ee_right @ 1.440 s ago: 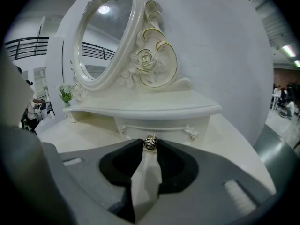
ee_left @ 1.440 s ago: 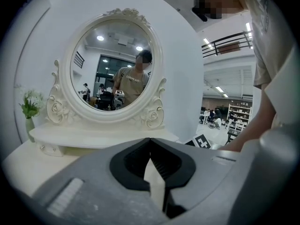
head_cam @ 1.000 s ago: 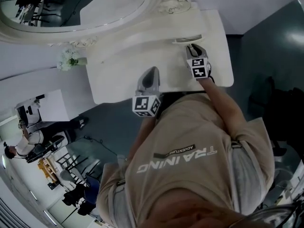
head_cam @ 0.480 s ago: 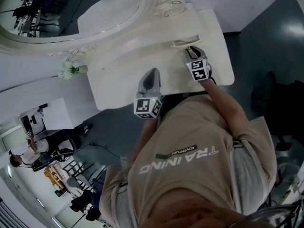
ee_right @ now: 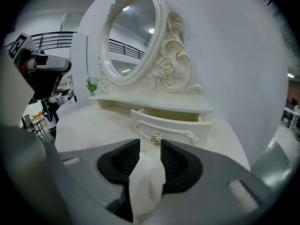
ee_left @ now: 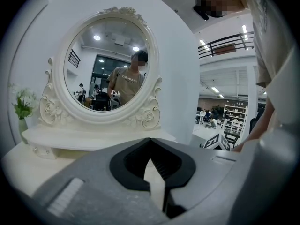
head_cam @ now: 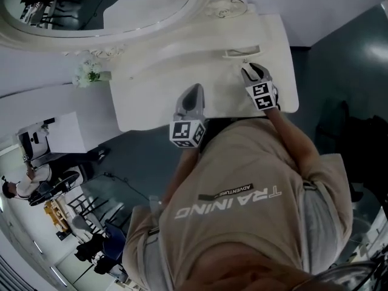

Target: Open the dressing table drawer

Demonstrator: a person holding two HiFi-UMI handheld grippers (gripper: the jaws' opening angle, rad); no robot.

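The white dressing table [head_cam: 151, 111] has a small drawer [ee_right: 169, 123] under its mirror shelf, and the drawer stands pulled out. In the head view the drawer [head_cam: 241, 53] shows as a thin lip at the right. My right gripper [ee_right: 150, 143] points at the drawer's metal knob [ee_right: 156, 138]. Its jaws have just been opening and stand apart with nothing between them; the knob lies just beyond the tips. In the head view the right gripper [head_cam: 246, 65] is a little short of the drawer. My left gripper [ee_left: 150, 140] hovers over the tabletop, shut and empty; the head view has the left gripper [head_cam: 193, 91] at mid table.
An oval mirror [ee_left: 110, 64] in a carved white frame rises behind the shelf. A small vase of flowers [head_cam: 89, 76] stands at the table's left end. The wall is just behind the table. People and chairs are at the far left of the room [head_cam: 36, 180].
My right gripper has let go of the drawer knob and drawn back a little toward the table's front, with its jaws wider. The left gripper has stayed put.
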